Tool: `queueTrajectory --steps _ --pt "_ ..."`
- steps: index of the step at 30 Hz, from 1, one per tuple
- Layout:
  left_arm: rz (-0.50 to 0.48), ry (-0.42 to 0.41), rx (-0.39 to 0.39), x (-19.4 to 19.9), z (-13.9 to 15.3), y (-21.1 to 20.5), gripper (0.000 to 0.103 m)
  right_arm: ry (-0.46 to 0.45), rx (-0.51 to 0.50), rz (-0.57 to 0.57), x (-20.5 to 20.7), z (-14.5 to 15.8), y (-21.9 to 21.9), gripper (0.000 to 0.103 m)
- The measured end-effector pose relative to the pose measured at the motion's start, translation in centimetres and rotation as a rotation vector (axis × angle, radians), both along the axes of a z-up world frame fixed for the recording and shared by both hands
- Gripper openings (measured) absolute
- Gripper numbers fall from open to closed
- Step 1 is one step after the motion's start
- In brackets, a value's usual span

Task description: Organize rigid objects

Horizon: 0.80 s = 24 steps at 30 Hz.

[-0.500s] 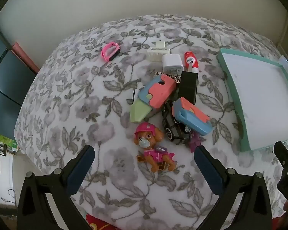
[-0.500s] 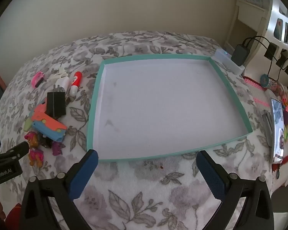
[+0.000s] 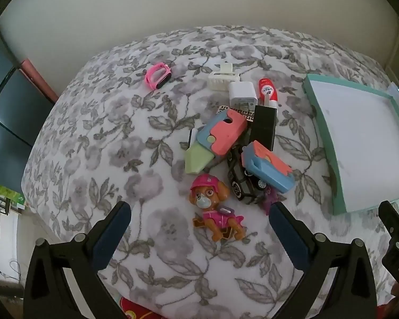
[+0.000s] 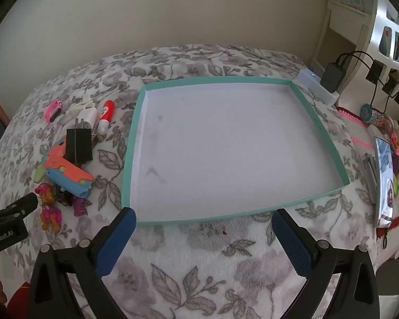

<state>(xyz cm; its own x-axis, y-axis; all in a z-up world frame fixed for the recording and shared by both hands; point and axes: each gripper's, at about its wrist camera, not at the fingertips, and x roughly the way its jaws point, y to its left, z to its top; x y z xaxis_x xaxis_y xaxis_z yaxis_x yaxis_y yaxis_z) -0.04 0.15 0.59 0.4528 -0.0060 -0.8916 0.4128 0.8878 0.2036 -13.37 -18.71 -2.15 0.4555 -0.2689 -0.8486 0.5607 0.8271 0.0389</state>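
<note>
Over the floral grey-and-white bedspread [image 3: 98, 138], farthest left lies a pink plastic wristband [image 3: 158, 76] on its own. The left tongs [image 3: 199, 226] hang wide apart and empty above a brown puppy figurine in a pink outfit [image 3: 215, 210], likely the first pick. Behind it sits a jumble: pastel foam blocks [image 3: 220, 135], a black toy car [image 3: 243, 183], a black charger [image 3: 263, 127]. Rightward, the shallow teal-rimmed white tray [image 4: 129, 159] waits empty, probably the destination; the right tongs [image 4: 203, 234] hover spread at its near edge, holding nothing.

The left claw [image 3: 199, 228] points steeply downward, its jaws spread wide and holding nothing. The right claw [image 4: 203, 235] matches it, angled down, gaping and unladen.
</note>
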Motion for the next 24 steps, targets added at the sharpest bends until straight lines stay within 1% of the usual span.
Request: queueTrajectory --steps 24 --pt "-0.001 -0.004 -0.003 -0.03 0.07 0.09 0.103 -0.008 -0.003 0.004 0.06 0.19 0.22 0.103"
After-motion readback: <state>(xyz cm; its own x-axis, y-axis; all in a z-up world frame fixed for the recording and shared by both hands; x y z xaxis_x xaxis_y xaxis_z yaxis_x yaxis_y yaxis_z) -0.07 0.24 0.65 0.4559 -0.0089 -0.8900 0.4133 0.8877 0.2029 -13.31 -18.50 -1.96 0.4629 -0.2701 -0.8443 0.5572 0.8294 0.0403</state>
